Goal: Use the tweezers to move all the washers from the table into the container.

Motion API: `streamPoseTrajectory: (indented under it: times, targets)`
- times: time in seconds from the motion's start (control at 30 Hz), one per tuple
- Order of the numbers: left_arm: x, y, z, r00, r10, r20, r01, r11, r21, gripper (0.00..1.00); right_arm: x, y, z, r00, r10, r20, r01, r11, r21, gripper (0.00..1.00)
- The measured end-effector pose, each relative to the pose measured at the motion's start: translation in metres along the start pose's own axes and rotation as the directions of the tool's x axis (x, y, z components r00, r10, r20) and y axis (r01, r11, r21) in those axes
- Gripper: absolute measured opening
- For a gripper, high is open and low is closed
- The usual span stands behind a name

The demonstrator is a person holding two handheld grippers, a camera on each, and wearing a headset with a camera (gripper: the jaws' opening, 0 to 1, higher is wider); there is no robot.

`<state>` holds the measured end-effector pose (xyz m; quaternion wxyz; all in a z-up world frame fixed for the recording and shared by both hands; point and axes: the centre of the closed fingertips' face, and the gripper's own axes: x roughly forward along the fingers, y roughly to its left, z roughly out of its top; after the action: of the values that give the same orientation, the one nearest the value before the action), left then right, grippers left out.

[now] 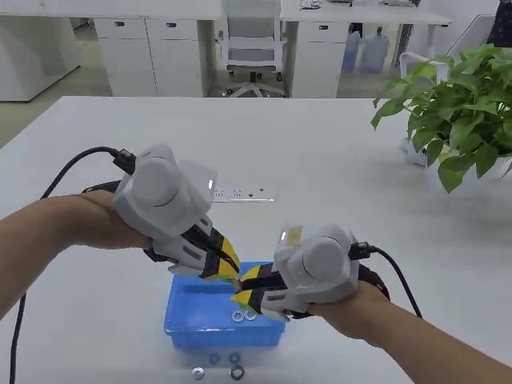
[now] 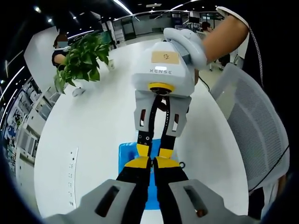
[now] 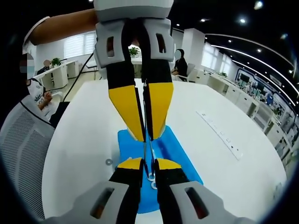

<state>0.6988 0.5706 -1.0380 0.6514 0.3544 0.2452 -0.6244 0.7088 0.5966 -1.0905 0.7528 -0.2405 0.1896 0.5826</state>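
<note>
The tweezers (image 3: 146, 140) hang over the blue container (image 1: 188, 308), a thin metal pair with its tips pointing down inside it. In the right gripper view those tips sit just above 2 washers (image 3: 151, 177) that lie together on the container's floor, close to its near wall. 4 loose washers (image 1: 236, 372) lie on the table (image 1: 336, 160) just outside that near wall: 2 close against it and 2 a little further out.

The right gripper (image 3: 148, 163) reaches in from the container's right side. Its jaws are drawn in to a narrow slit, with the tweezers' lower part between them. The left gripper (image 1: 228, 264) comes in from the container's left. Its yellow jaw tips are pressed against the tweezers' upper part, 1 on each side. The 2 grippers meet nose to nose above the container.

A power strip (image 1: 240, 194) lies on the table beyond the container. A green plant (image 1: 456, 120) stands far off to the container's right.
</note>
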Motion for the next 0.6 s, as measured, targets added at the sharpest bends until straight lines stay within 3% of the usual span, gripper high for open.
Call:
streamPoseTrajectory:
  times: [0.33,0.6]
  targets:
    - [-0.010,-0.022,0.011,1.0000,0.008,0.001,-0.008,1.000,0.006,0.06,-0.012,0.020,0.009,1.0000,0.006,0.002,-0.006,1.000,-0.020,0.11]
    - [-0.010,-0.041,0.010,1.0000,0.006,-0.002,-0.006,1.000,0.003,0.06,-0.014,0.039,0.006,0.9999,0.016,0.002,-0.016,1.000,-0.017,0.11]
